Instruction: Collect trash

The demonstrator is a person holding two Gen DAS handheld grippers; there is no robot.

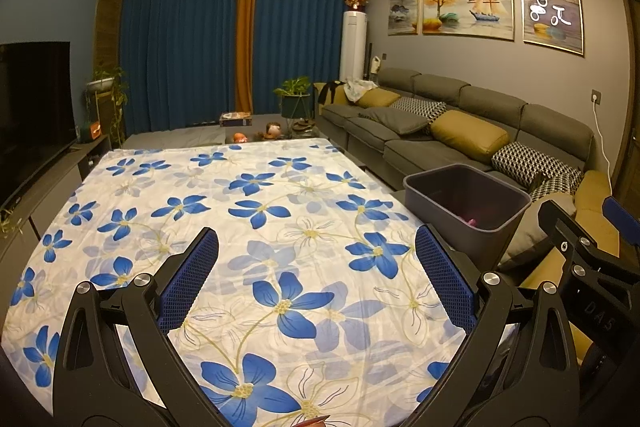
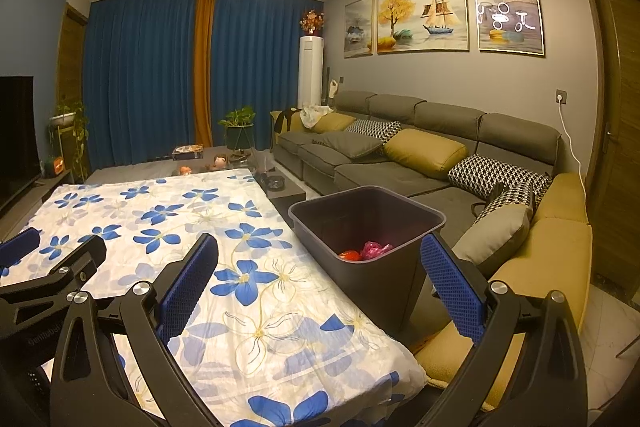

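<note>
Both tongs gape wide with nothing between the pads: left tongs [image 1: 316, 279] over the flowered cloth on the bench [image 1: 256, 227], right tongs [image 2: 320, 287] toward the bench's right edge. The bin [image 2: 384, 283] stands just off that edge, beside the sofa [image 2: 400, 179].

Risk: the right tongs hang close to the bin's near rim, so a careless swing could knock it over and spill it.

Right view looks into the bin: a red item [image 2: 352, 255] and a pink bag [image 2: 376, 249]. Left view shows only a pink sliver there, plus something reddish at its bottom edge, unidentifiable.

Blue-flowered white cloth [image 1: 248, 211] (grey bin [image 2: 384, 283])
</note>
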